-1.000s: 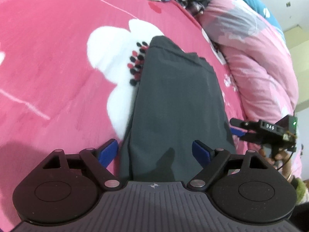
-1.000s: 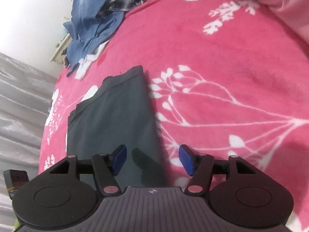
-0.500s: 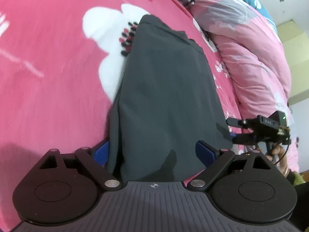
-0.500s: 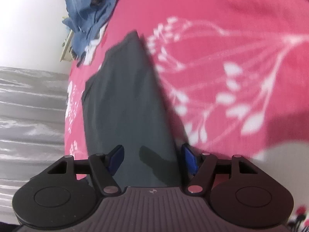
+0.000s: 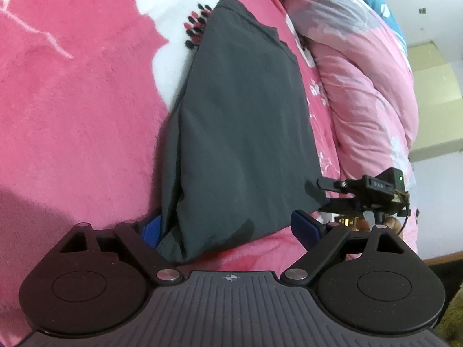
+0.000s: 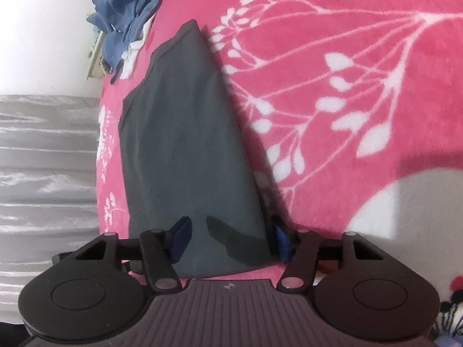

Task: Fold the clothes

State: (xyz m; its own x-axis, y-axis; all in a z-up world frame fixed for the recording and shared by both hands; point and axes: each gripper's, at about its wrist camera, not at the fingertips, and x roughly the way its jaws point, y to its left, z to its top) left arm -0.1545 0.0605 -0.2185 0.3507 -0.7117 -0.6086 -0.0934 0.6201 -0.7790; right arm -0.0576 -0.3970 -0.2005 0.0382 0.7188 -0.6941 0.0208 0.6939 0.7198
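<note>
Straddling the near corners of a dark garment [image 5: 243,133] on a pink bed [image 5: 75,110], both grippers, left [image 5: 231,228] and right [image 6: 228,238], hold jaws spread at 6 o'clock, seemingly ready to pinch and fold.

– What covers the bed?
– A pink fleece blanket [image 5: 72,110] printed with white flowers and sprigs; a paler pink quilt [image 5: 370,92] is bunched along one side.
– And around it?
– A white wall [image 5: 439,3], and grey curtain folds [image 6: 43,173].
</note>
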